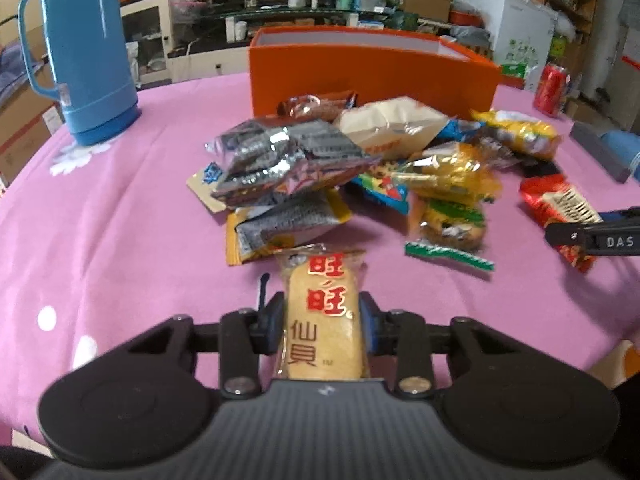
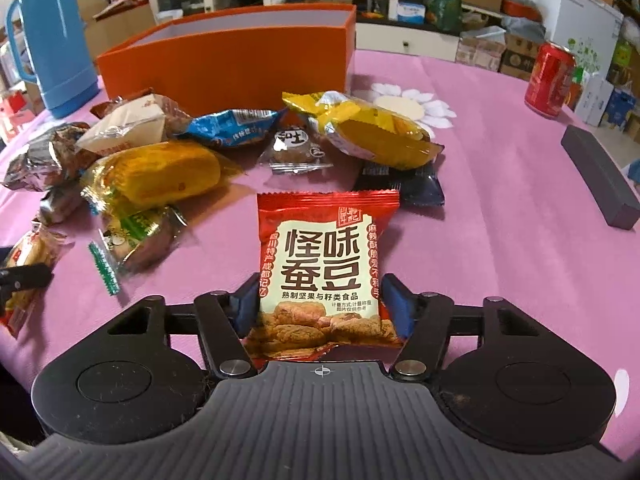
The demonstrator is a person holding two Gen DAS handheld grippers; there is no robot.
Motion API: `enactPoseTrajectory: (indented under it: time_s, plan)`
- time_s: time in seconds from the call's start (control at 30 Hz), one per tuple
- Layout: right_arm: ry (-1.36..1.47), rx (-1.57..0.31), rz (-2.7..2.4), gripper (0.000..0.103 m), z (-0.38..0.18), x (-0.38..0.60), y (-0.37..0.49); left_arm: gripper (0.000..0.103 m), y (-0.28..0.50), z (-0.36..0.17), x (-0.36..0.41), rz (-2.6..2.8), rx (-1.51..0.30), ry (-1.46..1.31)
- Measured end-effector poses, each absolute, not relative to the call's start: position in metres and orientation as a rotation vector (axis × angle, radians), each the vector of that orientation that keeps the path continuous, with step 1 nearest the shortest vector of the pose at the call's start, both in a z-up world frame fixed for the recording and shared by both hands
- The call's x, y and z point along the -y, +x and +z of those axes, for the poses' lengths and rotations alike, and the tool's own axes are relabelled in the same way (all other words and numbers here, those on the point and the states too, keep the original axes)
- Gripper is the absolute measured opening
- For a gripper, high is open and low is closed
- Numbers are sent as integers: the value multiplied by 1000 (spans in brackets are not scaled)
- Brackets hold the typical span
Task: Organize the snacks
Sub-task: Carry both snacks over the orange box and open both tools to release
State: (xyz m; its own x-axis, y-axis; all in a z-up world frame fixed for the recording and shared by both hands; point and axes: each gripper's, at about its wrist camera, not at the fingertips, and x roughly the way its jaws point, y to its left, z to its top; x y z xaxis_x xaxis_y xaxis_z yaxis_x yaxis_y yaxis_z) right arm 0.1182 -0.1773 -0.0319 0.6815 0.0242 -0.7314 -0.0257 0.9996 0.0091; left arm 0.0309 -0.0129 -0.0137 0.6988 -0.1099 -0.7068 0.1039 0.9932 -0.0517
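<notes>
Your left gripper was clamped on a clear-wrapped golden rice cracker packet with red characters, its blue pads pressed against both long sides, the packet lying lengthwise on the pink tablecloth at the near edge of the snack pile

Your right gripper had a red foil broad-bean snack packet with a cream label between its blue pads, which touched the packet's lower edges on both sides; the jaws were closed in on it, the packet flat on the cloth and just in front of the pile

Beyond your grippers the loose pile spread across the cloth: a crinkled silver foil packet, a cream-white wrapped cake, a glossy yellow wrapped bun, a yellow foil packet, a blue wrapped sweet and a small clear-wrapped brown pastry

Behind the pile stood an open orange cardboard box with a pale lining, its front wall just beyond the farthest snacks. A tall light-blue plastic thermos jug with a handle stood upright to the left of the box, a red soft-drink can upright well to the right, and a long dark grey rectangular case lay near the table's right edge
</notes>
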Motion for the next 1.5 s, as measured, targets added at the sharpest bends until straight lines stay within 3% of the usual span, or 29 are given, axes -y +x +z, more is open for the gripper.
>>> enactPoseTrajectory:
  time_s: [0.07,0.23,0.47,0.73,0.93,1.2,1.27,1.37,1.47,1.5]
  plan:
    - [33,-786,45,35,-23,181,108,35,22,3,6,-148,-755,-21]
    - [196,-722,91,35,-4,193,78,35,20,53,-11,-228,-664,-48]
    - [222,-600,149,35,36,173,76,35,74,81,-13,-252,-595,-99]
    - [30,-380,150,35,121,153,196,35,205,122,-4,-212,-483,-168]
    - [100,-446,140,35,89,144,321,35,287,102,8,-179,-524,-215]
    - [108,-623,155,35,24,119,375,35,324,54,9,-130,-653,-201]
    - [103,-655,170,36,17,117,379,38,327,47,9,-116,-673,-193]
    - [131,-652,171,39,16,118,380,65,319,49,11,-92,-642,-163]
    - [141,-598,162,43,27,125,371,67,309,61,12,-90,-591,-170]
    - [141,-575,155,49,33,127,368,68,306,66,10,-97,-575,-187]
